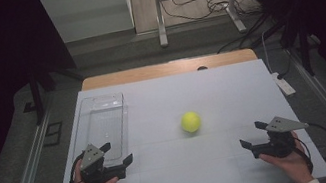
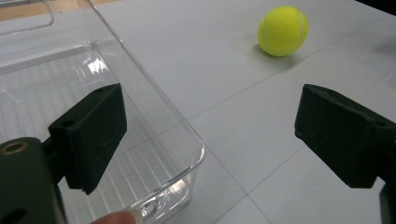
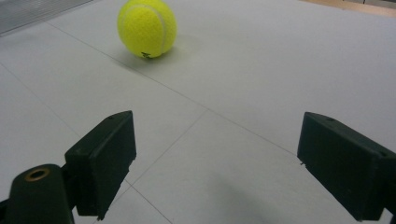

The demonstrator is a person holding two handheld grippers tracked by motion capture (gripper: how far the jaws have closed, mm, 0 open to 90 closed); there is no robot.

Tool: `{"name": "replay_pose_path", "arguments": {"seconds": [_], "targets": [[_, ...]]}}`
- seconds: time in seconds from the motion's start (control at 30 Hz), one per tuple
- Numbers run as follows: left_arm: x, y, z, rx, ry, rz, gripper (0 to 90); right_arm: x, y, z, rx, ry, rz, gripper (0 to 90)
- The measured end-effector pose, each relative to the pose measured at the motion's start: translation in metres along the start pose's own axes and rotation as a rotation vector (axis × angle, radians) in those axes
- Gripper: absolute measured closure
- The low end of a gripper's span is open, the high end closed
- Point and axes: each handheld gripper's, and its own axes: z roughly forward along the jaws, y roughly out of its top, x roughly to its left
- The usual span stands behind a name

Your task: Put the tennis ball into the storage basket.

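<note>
- Left gripper (image 1: 117, 153), lower left of the high view: jaws wide, nothing held, beside the clear tray (image 1: 93, 103).
- Right gripper (image 1: 253, 135), lower right: jaws wide, empty.
- Tennis ball (image 1: 190, 121) sits mid-frame on the white table (image 1: 190, 173).

No legible text on any surface

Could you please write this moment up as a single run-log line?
left gripper: open, by clear bin | right gripper: open, empty | tennis ball: on table, untouched, between grippers
</note>
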Motion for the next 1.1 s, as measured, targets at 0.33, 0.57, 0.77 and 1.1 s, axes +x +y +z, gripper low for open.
{"name": "replay_pose_path", "arguments": {"seconds": [0.33, 0.57, 0.77, 1.1], "targets": [[-0.003, 0.010, 0.003, 0.007, -0.012, 0.023, 10.3, 0.000, -0.001, 0.002, 0.009, -0.003, -0.006, 12.5], [-0.005, 0.016, 0.003, 0.001, -0.030, 0.020, 10.3, 0.000, 0.000, 0.002, 0.010, -0.004, -0.004, 12.6], [-0.007, 0.025, 0.005, 0.008, -0.033, 0.033, 10.2, 0.000, -0.001, 0.001, 0.004, -0.001, 0.001, 12.7], [-0.013, 0.036, 0.010, 0.018, -0.048, 0.046, 10.2, 0.000, -0.001, 0.002, 0.007, -0.005, -0.004, 12.8]]}}
